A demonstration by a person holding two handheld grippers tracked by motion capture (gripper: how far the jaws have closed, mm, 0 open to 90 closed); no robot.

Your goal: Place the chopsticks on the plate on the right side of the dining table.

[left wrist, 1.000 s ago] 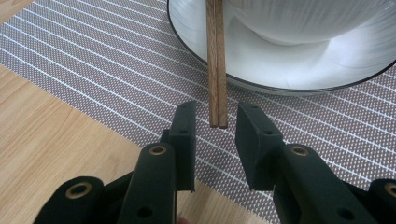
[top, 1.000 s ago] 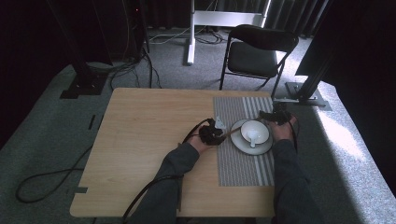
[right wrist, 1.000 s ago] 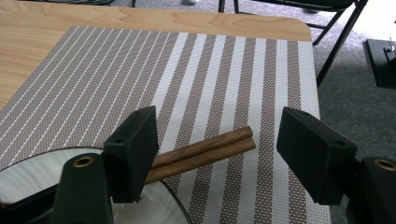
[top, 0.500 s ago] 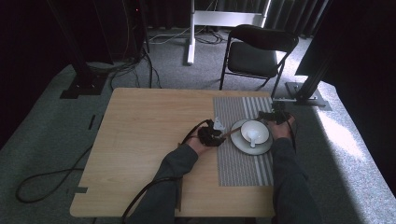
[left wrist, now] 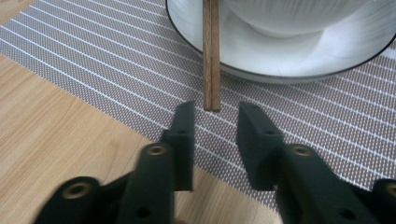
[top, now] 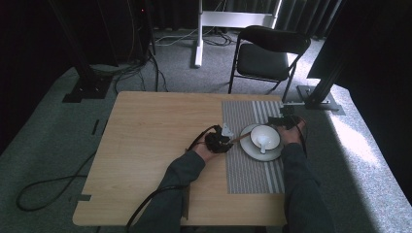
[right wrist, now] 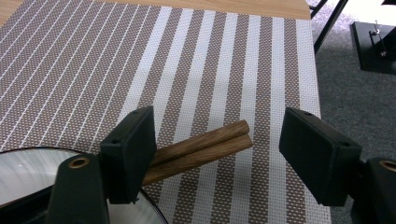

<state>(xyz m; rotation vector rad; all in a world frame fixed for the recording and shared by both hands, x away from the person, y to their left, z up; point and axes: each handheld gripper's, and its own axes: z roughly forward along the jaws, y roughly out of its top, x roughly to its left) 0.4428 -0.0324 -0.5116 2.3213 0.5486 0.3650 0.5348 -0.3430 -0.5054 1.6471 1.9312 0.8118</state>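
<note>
On the striped mat (top: 252, 170), chopsticks (left wrist: 211, 56) already lie across the plate (top: 248, 145), both tongs, left (left wrist: 215, 116) and right (right wrist: 217, 140), spread open around their ends, gripping nothing.

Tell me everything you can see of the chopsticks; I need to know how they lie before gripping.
The chopsticks are a pair of brown wooden sticks lying side by side, touching. They rest across the rim of the white plate under the bowl, their ends over the striped placemat. Both grippers' jaws stand open near an end, gripping nothing.
</note>
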